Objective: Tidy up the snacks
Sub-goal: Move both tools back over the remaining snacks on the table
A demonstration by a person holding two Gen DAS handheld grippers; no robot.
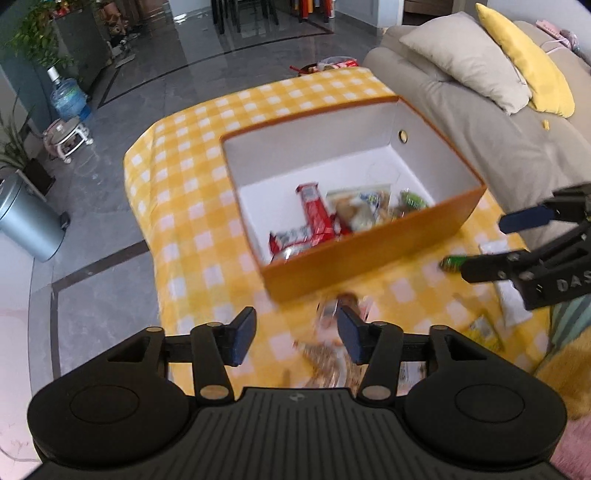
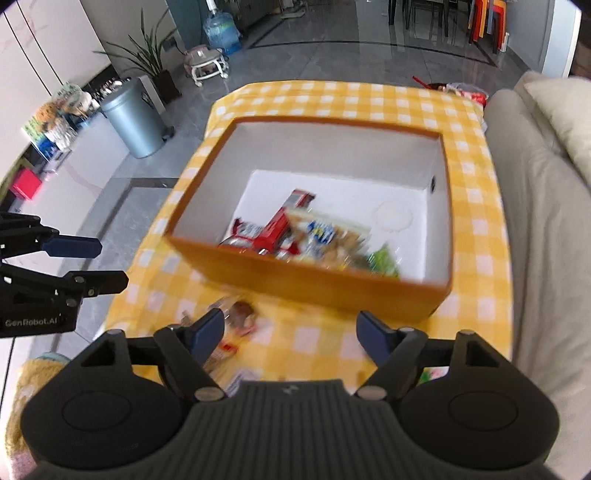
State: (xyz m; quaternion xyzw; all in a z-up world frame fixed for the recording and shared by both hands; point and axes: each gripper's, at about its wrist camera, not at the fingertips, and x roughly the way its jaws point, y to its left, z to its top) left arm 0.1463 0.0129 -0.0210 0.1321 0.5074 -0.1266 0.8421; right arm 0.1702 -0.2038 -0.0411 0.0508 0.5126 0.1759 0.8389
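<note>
An orange box (image 1: 369, 254) with a white inside stands on the yellow checked table (image 1: 184, 206); it also shows in the right wrist view (image 2: 332, 291). In it lie red snack packs (image 1: 314, 214), a pale cookie bag (image 1: 362, 210) and a green pack (image 1: 412, 201). My left gripper (image 1: 295, 341) is open and empty above loose, blurred snack packs (image 1: 332, 332) in front of the box. My right gripper (image 2: 291, 338) is open and empty over the table before the box, with a blurred pack (image 2: 236, 314) by its left finger.
More small packs (image 1: 484, 332) lie at the table's right. A beige sofa (image 1: 498, 122) with cushions borders the right side. A grey bin (image 2: 133, 118), a water bottle (image 2: 221, 33) and a plant (image 2: 151, 59) stand on the floor to the left.
</note>
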